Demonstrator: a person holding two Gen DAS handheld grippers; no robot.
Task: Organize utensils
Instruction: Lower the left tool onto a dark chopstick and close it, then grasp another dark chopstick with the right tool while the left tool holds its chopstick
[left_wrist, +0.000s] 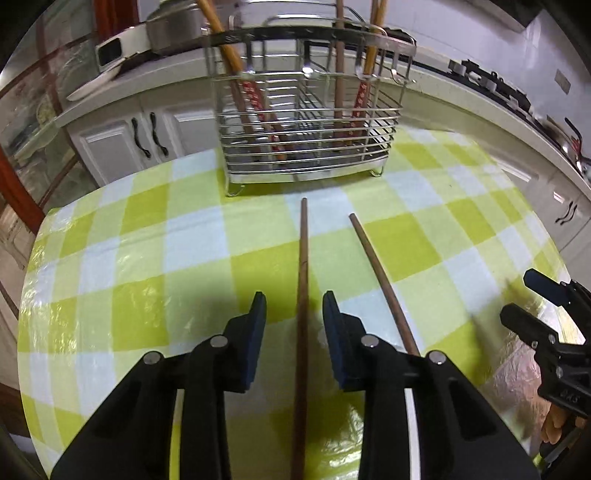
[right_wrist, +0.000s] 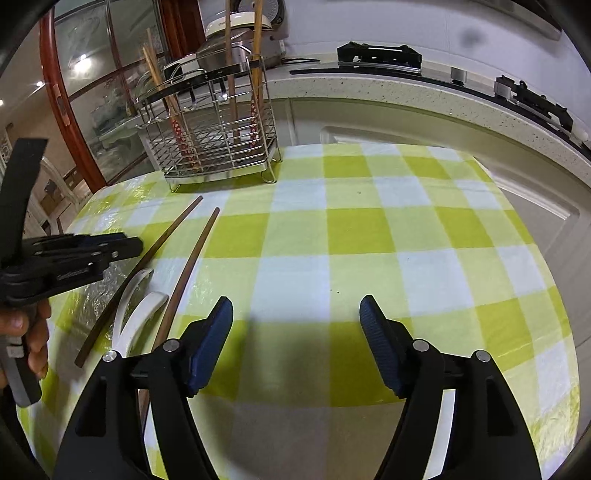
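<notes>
While our left claw (left_wrist: 294, 306) hangs low over the bench (left_wrist: 147, 258) with its fingers apart, a brown chopstick (left_wrist: 303, 295) runs straight up the gap between them, touching neither pad as far as we can tell. We judge it light, stiff and smooth, so it could roll or slip out of a loose pinch; we would take it near the middle of its length, squarely across the pads, so it does not swing when lifted. Just beside it to the right lies a second chopstick (left_wrist: 380, 280), angled a little away, its near end hidden under the claw. In the right wrist view we see a white spoon (right_wrist: 138, 317) lying between the two sticks; it looks harder and more fragile. Our right claw (right_wrist: 295, 314) is wide apart over bare checked cloth, holding nothing. Farther off stands the wire rack (left_wrist: 306, 122), already holding several upright chopsticks, and that is where these belong.
</notes>
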